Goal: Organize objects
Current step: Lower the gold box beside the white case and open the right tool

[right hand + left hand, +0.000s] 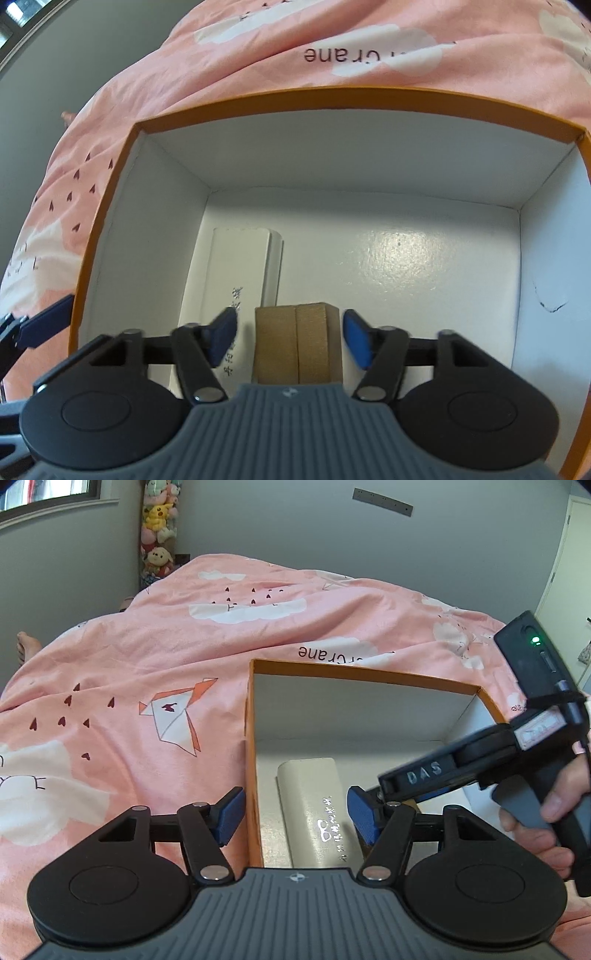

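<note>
The small brown block (297,343) looks light and stiff — best gripped across its flat sides. Right tool (290,338) is released, pads clear of it; left tool (295,814) gapes empty over the box (253,738) wall.

box (110,206): orange outside and rim, white inside
bedcover (155,653): pink; white clouds, dark red hearts, orange-white origami cranes
carton (317,812) in box: off-white, printed characters
block (295,343) in box: tan

Orange box (110,206), white inside, open on bed; white case (236,266) flat along left wall; brown block (295,343) beside it.
</note>
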`<state>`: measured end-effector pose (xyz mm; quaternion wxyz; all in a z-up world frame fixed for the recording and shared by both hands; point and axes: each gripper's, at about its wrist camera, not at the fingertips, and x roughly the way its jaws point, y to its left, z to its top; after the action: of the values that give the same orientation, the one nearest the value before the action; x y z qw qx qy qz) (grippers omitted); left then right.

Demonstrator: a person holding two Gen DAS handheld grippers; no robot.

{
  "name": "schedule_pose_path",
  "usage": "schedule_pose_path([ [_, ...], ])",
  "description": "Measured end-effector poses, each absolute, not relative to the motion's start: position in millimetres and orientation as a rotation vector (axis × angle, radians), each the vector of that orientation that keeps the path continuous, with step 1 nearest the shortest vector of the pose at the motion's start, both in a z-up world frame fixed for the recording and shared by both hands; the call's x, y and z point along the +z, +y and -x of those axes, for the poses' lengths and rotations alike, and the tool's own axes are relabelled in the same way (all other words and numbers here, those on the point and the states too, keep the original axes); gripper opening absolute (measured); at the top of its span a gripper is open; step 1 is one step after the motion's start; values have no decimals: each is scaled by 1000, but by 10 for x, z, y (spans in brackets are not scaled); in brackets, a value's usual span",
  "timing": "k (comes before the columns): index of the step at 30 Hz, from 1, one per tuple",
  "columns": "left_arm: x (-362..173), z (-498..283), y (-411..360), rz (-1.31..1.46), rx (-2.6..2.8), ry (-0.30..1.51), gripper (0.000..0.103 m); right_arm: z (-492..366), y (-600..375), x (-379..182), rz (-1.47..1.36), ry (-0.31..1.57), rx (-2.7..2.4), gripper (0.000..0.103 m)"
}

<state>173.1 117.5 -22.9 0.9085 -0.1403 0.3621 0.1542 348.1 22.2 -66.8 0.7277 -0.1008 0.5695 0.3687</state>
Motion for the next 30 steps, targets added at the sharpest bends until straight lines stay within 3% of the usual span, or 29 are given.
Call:
schedule_pose_path([
  [5, -225, -1723, 1224, 284, 338, 731, 74, -3354, 231, -648, 308, 1247, 836, 64],
  [9, -231, -1695, 1251, 302, 339, 721, 74, -3313, 288, -695, 356, 1236, 828, 49],
  [24, -206, -1678, 1439, 348, 336, 702, 76, -3144, 497, -619, 431, 1194, 948, 48],
  [30, -141, -1770, 1556, 362, 327, 705, 76, -3120, 536, -425, 579, 1010, 1006, 48],
])
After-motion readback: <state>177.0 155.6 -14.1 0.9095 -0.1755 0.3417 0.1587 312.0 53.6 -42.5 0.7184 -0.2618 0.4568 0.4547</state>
